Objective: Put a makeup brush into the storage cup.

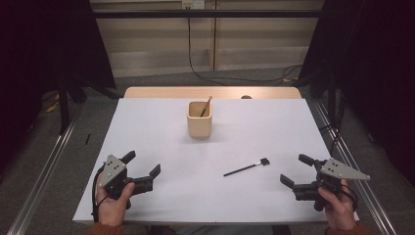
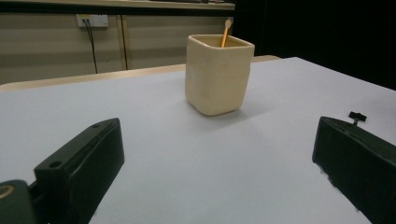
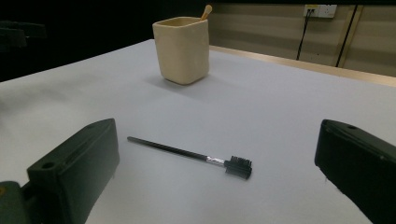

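Observation:
A cream square cup (image 1: pixel 199 120) (image 2: pixel 218 74) (image 3: pixel 181 49) stands upright at the table's centre back, with a thin wooden stick (image 1: pixel 206 105) (image 2: pixel 226 32) (image 3: pixel 206 11) leaning inside it. A slim black brush (image 1: pixel 246 168) (image 3: pixel 189 153) lies flat on the white table, right of centre. My left gripper (image 1: pixel 143 163) (image 2: pixel 219 154) rests at the front left, open and holding nothing, aimed toward the cup. My right gripper (image 1: pixel 296 169) (image 3: pixel 217 158) sits at the front right, open, jaws on either side of the brush's line but short of it.
The white sheet (image 1: pixel 161 147) covers a wooden table whose back edge (image 1: pixel 156 92) shows. Metal rails (image 1: pixel 44 166) run along both sides. A cable (image 1: pixel 195 73) trails over the floor behind the table, beneath a wall socket (image 2: pixel 92 20).

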The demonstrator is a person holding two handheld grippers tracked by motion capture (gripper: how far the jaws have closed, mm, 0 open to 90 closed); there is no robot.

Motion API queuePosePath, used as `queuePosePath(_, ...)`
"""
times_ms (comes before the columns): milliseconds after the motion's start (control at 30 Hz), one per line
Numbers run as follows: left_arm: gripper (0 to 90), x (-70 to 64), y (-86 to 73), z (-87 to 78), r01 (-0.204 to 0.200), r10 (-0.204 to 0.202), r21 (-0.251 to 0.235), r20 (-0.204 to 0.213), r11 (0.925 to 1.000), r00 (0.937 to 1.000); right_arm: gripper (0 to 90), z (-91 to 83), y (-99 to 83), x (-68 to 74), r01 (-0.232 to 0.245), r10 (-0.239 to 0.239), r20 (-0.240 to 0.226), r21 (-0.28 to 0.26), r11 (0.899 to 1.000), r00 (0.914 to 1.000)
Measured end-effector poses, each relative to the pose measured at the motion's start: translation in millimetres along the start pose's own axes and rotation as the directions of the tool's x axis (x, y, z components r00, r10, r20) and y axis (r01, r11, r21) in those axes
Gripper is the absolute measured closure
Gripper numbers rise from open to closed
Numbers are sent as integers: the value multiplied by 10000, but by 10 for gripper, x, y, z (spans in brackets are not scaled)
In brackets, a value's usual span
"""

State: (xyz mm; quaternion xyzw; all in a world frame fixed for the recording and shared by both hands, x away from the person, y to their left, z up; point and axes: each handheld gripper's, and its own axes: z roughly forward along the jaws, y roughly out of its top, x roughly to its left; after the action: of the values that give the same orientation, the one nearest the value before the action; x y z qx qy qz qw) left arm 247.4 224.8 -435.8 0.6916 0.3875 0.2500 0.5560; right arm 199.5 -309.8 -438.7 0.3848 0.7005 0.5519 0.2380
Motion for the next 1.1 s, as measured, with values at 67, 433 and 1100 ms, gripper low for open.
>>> queuePosePath(67, 21, 11, -5, -7, 42, -42, -37, -3, 10000, 10000, 0, 1, 3, 2, -16, 16, -24, -25, 10000, 10000)
queuePosePath(433, 23, 66, -1, -25, 201, -201, -27, 24, 9998, 9998, 24, 109, 64, -49, 170, -168, -129, 112, 9998, 9998)
queuePosePath(1100, 19, 12, 29, -11, -221, 223, -91, 274, 9997, 9994, 3, 409, 433, -129, 508, -518, -695, -157, 9986, 9962)
